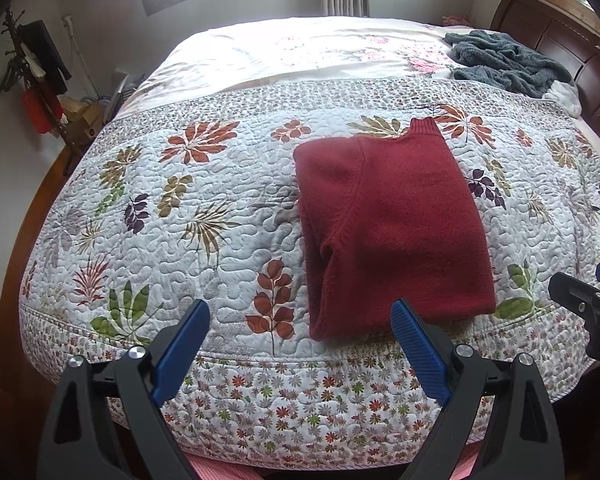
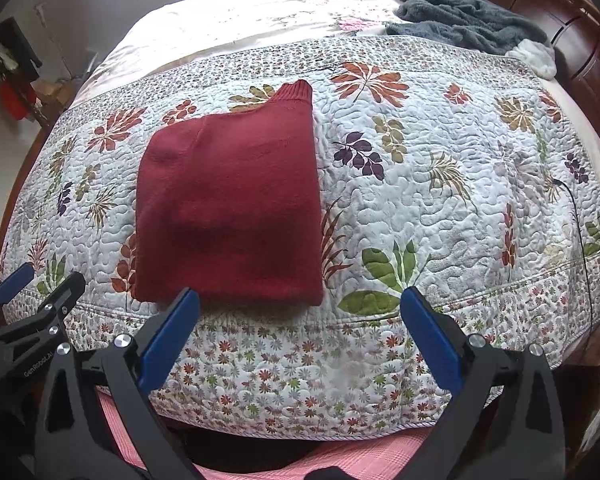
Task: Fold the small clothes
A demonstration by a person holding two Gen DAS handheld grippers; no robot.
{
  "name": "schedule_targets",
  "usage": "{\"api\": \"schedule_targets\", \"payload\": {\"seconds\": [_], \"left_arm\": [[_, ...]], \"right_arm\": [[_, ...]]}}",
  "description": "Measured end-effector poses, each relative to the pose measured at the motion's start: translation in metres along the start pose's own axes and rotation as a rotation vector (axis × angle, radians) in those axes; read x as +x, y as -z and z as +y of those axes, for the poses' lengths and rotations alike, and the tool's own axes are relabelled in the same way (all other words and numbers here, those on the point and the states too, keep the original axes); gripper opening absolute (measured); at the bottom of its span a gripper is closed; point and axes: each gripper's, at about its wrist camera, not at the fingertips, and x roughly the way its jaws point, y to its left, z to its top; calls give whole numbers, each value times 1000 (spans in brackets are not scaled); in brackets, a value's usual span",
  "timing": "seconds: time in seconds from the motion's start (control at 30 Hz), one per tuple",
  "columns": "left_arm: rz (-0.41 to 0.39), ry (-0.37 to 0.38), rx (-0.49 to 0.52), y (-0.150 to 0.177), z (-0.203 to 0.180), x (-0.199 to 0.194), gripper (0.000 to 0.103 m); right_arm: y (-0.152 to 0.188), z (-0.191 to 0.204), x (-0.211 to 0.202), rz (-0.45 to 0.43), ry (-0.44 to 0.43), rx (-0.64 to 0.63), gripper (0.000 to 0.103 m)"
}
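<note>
A dark red sweater (image 1: 392, 224) lies folded into a rough rectangle on the leaf-patterned quilt (image 1: 204, 208) of the bed, near its front edge; its ribbed collar (image 1: 422, 128) sticks out at the far end; the underlying layers are hidden beneath the top fold, so how the sleeves are tucked cannot be made out. The left tool (image 1: 300, 344) is released, its blue-padded fingers (image 1: 184, 352) spread wide and holding nothing, hovering just off the front edge of the bed with the sweater's near hem between them in that view; the right tool (image 2: 300, 332) is likewise released and empty, its left pad just in front of the sweater's near hem (image 2: 228, 292), apart from the cloth. In the left wrist view the other tool shows only as a black piece cut off at the right edge; in the right wrist view the left tool is cut off at the left edge. At the far right corner of the bed a grey fleecy blanket (image 2: 464, 16) lies crumpled beside something white (image 2: 534, 56), too partial to identify; a dark wooden headboard (image 1: 568, 48) is cropped by the frame; a thin black cable (image 2: 588, 248) runs over the quilt's right side, its ends lost. Pink checked fabric (image 2: 360, 456) shows below the bed edge, mostly hidden by the tools.
</note>
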Motion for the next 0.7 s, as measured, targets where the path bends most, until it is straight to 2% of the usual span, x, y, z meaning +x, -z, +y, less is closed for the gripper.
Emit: {"api": "schedule_targets", "payload": {"seconds": [0.5, 0.7], "left_arm": [[6, 3, 0, 1, 1, 4, 92], [2, 1, 3, 1, 1, 3, 92]], "right_arm": [[-2, 0, 4, 4, -1, -11, 99], [-2, 1, 1, -30, 0, -15, 99]]}}
